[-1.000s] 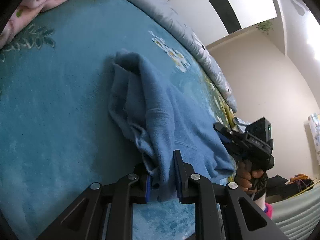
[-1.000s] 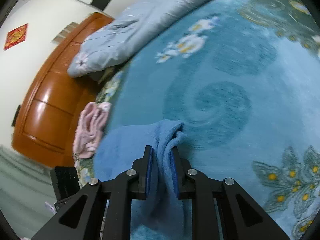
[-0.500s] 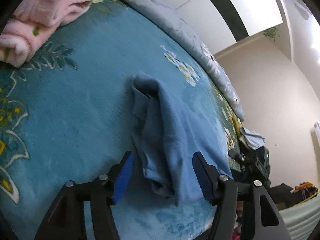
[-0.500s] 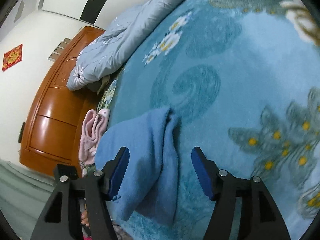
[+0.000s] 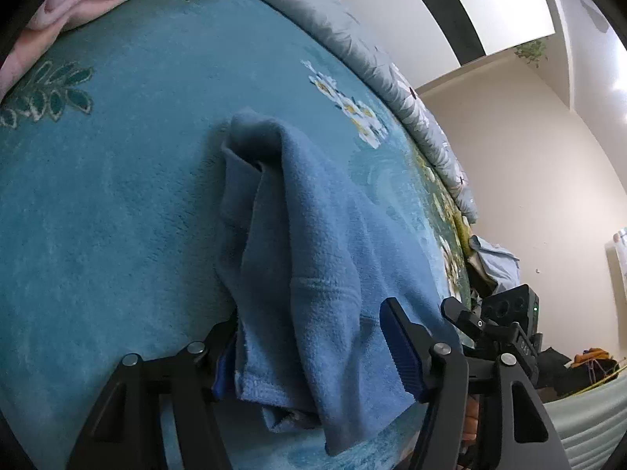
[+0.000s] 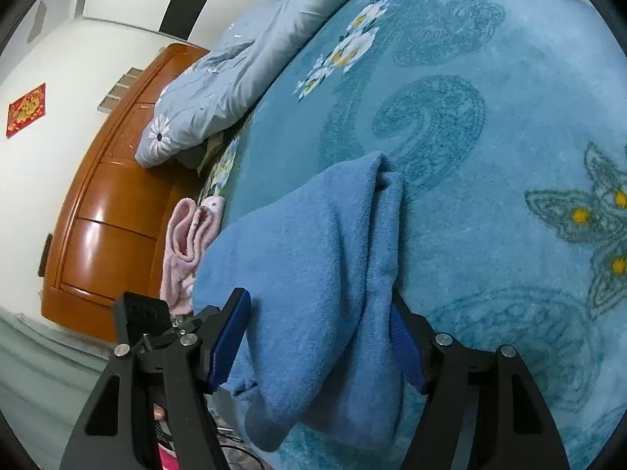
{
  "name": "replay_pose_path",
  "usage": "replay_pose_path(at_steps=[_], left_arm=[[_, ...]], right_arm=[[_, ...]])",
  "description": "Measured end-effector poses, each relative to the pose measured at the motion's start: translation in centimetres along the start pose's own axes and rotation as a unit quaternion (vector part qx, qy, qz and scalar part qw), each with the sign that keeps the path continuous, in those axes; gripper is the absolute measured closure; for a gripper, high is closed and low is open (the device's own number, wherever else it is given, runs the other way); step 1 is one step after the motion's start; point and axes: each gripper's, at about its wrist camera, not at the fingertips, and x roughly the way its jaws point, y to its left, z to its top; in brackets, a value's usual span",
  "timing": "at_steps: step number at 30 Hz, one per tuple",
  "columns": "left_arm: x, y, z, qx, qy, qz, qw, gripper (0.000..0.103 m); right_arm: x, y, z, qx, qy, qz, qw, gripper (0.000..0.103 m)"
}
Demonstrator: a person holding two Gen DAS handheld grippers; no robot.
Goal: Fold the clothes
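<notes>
A blue fleece garment (image 5: pixel 309 258) lies folded in a long bundle on the teal patterned bed cover (image 5: pixel 98 203). My left gripper (image 5: pixel 313 356) is open, its blue-padded jaws standing on either side of the garment's near end. My right gripper (image 6: pixel 319 340) is open too, jaws straddling the other end of the same garment (image 6: pixel 313 258). Neither grips the cloth. The right gripper also shows in the left wrist view (image 5: pixel 505 337), off the bed's edge.
A pink folded garment (image 6: pixel 188 243) lies near the bed's edge, also in the left wrist view (image 5: pixel 74 4). A grey-blue duvet (image 6: pixel 243 62) runs along the far side. A wooden headboard (image 6: pixel 113 211) stands beyond it.
Both grippers were shut on the blue garment's ends a second ago. They have opened and let go, and now stand close over the garment's ends again.
</notes>
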Motion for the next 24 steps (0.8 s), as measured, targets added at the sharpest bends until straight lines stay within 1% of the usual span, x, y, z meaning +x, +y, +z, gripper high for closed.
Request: replay_pose_path(at_steps=[1,2,3,4,5,6,7,8,10,13,15,19,21,24], left_arm=[[0.0,-0.1,-0.1,0.0,-0.001,-0.002,1.0,0.036],[-0.2,-0.1,-0.1,0.001,-0.002,-0.004,1.0,0.038],[-0.3,-0.1,-0.1,0.003,-0.004,-0.005,1.0,0.04],[-0.5,-0.1,-0.1,0.004,-0.006,-0.005,1.0,0.049],[-0.6,-0.1,-0.1,0.005,-0.007,-0.005,0.9999,0.058],[-0.7,-0.1,-0.1,0.005,-0.009,-0.006,0.9999,0.062],[-0.8,-0.2,-0.1,0.006,-0.01,-0.006,0.9999,0.065],[-0.9,-0.2,0.0,0.007,-0.012,-0.006,0.9999,0.072],[-1.1,-0.2,0.0,0.009,-0.015,-0.006,0.9998,0.078],[-1.6,-0.6,-0.1,0.019,-0.02,-0.01,0.9996,0.081],[-2.1,-1.0,-0.2,0.029,-0.022,-0.017,0.9992,0.082],[-3.5,-1.4,-0.7,0.043,-0.028,-0.019,0.9985,0.082],[-4.8,-1.4,-1.0,0.05,-0.034,-0.014,0.9981,0.082],[-7.3,-1.3,-1.1,0.067,-0.049,0.001,0.9965,0.082]], right_arm=[[0.0,0.1,-0.1,-0.001,-0.001,-0.003,1.0,0.036],[0.0,0.3,-0.1,-0.002,-0.003,-0.005,1.0,0.042],[-0.1,0.5,-0.2,-0.003,-0.003,-0.007,1.0,0.05],[-0.1,0.7,-0.2,-0.005,-0.003,-0.009,1.0,0.054],[-0.1,1.0,-0.2,-0.009,-0.002,-0.011,1.0,0.061],[-0.2,1.4,-0.2,-0.014,-0.002,-0.015,1.0,0.067],[-0.2,1.8,-0.2,-0.018,-0.002,-0.019,1.0,0.069],[-0.2,2.1,-0.2,-0.022,-0.002,-0.023,1.0,0.072],[-0.3,2.7,-0.3,-0.027,-0.004,-0.027,0.999,0.075],[-0.8,3.5,-0.4,-0.033,-0.007,-0.026,0.999,0.077],[-1.2,3.9,-0.7,-0.041,-0.008,-0.025,0.999,0.078],[-1.5,4.7,-1.3,-0.051,-0.008,-0.017,0.999,0.078],[-1.3,5.3,-1.4,-0.053,-0.007,-0.011,0.998,0.078],[-0.7,6.4,-2.1,-0.06,-0.007,0.015,0.998,0.078]])
